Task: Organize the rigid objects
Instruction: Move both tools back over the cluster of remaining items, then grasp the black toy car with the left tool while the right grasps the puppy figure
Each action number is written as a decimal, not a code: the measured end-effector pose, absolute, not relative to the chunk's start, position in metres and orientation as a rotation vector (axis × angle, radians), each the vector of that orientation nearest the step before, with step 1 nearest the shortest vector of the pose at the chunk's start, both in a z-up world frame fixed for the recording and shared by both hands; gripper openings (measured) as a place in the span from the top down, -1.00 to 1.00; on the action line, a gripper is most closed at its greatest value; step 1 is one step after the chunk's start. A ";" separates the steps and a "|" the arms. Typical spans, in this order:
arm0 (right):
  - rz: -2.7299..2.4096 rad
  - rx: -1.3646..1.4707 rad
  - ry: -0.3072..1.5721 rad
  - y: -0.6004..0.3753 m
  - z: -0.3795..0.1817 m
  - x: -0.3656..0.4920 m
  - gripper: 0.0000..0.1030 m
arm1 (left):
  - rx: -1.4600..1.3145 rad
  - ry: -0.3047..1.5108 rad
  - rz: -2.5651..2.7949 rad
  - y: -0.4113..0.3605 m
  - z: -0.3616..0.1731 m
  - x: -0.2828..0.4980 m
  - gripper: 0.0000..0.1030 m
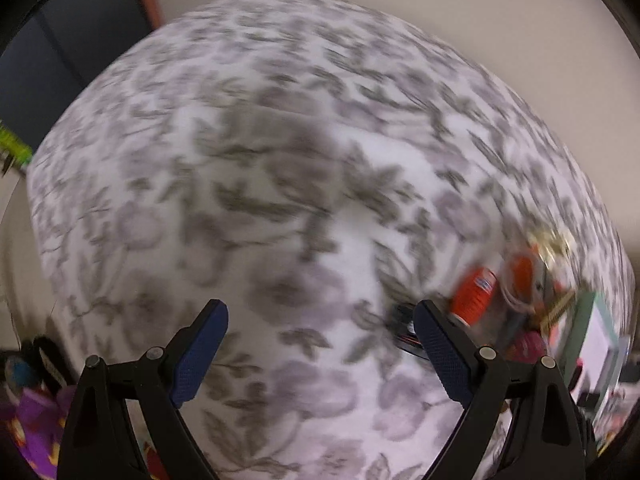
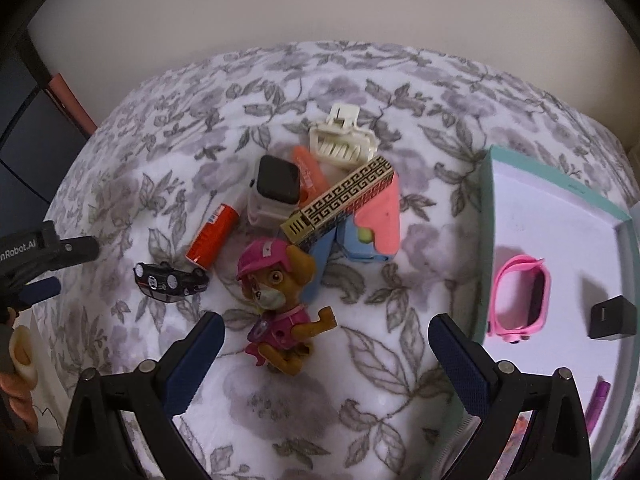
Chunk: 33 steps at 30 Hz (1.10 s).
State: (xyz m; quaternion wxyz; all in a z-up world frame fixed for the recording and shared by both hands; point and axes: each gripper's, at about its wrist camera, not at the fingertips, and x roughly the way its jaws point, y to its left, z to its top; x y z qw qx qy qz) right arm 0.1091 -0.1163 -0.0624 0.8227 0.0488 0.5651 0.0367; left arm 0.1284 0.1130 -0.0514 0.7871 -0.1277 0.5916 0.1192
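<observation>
Both grippers, left (image 1: 320, 354) and right (image 2: 326, 360), spread, empty; box (image 2: 486, 240) holds a watch (image 2: 520, 300) (few others); toy pile (image 2: 304, 216) remains unsorted.

R gripper (image 2: 326, 354) jaws wide | pup figure (image 2: 276, 300) between (untouched) | tray (image 2: 486, 208) right
</observation>
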 end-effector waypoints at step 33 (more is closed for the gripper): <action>0.134 0.125 1.207 -0.107 -0.086 0.119 -0.26 | -0.036 1.354 0.037 0.027 -0.090 0.149 -0.47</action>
